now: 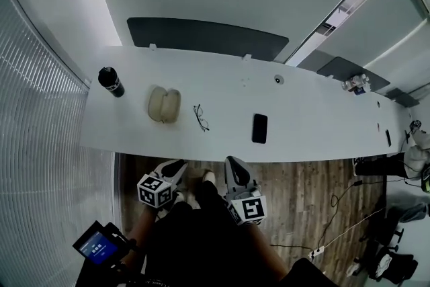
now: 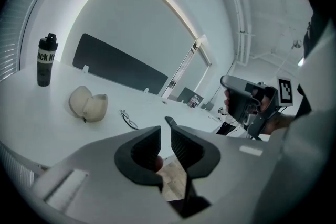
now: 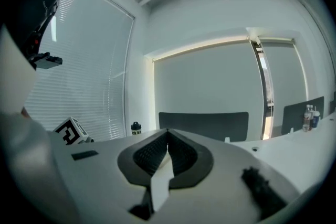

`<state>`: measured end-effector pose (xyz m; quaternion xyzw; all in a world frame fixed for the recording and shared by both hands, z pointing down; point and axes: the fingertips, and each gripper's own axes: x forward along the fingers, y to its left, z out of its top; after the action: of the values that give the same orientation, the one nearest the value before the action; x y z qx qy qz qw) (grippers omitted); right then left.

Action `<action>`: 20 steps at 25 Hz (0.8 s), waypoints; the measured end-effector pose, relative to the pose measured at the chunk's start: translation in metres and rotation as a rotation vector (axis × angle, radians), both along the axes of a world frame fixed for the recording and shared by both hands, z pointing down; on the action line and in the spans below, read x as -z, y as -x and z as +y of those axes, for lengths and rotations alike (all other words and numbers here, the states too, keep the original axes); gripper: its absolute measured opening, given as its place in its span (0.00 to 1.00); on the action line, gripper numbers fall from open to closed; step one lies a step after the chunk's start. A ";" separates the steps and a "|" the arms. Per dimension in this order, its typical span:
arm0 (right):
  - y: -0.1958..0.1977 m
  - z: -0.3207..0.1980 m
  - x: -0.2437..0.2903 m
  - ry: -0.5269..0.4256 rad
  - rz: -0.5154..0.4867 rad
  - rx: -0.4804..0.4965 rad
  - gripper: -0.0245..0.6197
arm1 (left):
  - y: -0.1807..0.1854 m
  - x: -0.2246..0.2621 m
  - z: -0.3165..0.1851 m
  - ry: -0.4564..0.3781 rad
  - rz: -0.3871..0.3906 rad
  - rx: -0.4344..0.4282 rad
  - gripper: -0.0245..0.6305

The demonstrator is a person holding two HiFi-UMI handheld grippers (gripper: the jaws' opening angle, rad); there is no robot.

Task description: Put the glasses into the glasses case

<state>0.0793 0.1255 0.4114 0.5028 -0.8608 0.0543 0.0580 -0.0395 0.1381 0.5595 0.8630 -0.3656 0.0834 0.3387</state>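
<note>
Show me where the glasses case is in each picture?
Head view: glasses case on the table's left part, between bottle and glasses.
Left gripper view: glasses case left of middle, open, left of the glasses.
Right gripper view: not in it.
Shared landmark: the bottle, in all three.

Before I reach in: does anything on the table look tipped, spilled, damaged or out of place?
Nothing stands out. The glasses case lies open on the table, the glasses lie beside it, not touching, the bottle stands upright and the phone lies flat. No spill or damage shows.
</note>
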 end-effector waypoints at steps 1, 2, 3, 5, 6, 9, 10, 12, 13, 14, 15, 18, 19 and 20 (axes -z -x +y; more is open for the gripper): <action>-0.008 -0.005 0.003 -0.004 0.009 0.002 0.05 | -0.008 0.000 -0.008 0.001 -0.012 0.004 0.14; -0.014 -0.010 0.004 -0.008 0.018 0.006 0.05 | -0.016 0.001 -0.016 0.003 -0.023 0.007 0.15; -0.018 -0.015 0.004 -0.012 0.023 0.013 0.05 | -0.022 0.001 -0.022 0.009 -0.030 0.009 0.15; -0.024 -0.022 0.003 -0.012 0.011 0.030 0.05 | -0.032 -0.003 -0.032 0.028 -0.044 0.012 0.16; -0.026 -0.024 0.003 -0.013 -0.004 0.050 0.05 | -0.037 -0.006 -0.036 0.039 -0.057 0.014 0.17; -0.027 -0.028 0.000 -0.025 -0.055 0.160 0.05 | -0.048 -0.021 -0.049 0.078 -0.112 0.022 0.24; -0.026 -0.031 -0.005 -0.025 -0.050 0.192 0.05 | -0.051 -0.028 -0.054 0.087 -0.121 0.028 0.25; -0.025 -0.043 -0.017 -0.027 -0.019 0.235 0.05 | -0.054 -0.039 -0.066 0.098 -0.129 0.033 0.25; -0.026 -0.050 -0.020 -0.031 -0.010 0.245 0.05 | -0.056 -0.042 -0.069 0.101 -0.136 0.031 0.25; -0.030 -0.054 -0.019 -0.037 -0.010 0.250 0.05 | -0.060 -0.042 -0.070 0.104 -0.146 0.029 0.25; -0.036 -0.056 -0.016 -0.041 -0.017 0.249 0.05 | -0.064 -0.041 -0.066 0.111 -0.156 0.033 0.25; -0.052 -0.053 -0.008 -0.047 -0.039 0.244 0.05 | -0.068 -0.042 -0.048 0.160 -0.157 0.057 0.25; -0.052 -0.056 -0.008 -0.050 -0.044 0.251 0.05 | -0.066 -0.045 -0.047 0.178 -0.154 0.056 0.25; -0.049 -0.061 -0.008 -0.053 -0.045 0.259 0.05 | -0.062 -0.049 -0.051 0.189 -0.151 0.044 0.25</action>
<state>0.1286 0.0648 0.4195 0.3873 -0.9207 0.0346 0.0320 0.0227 0.0876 0.6083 0.8102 -0.3994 0.1746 0.3919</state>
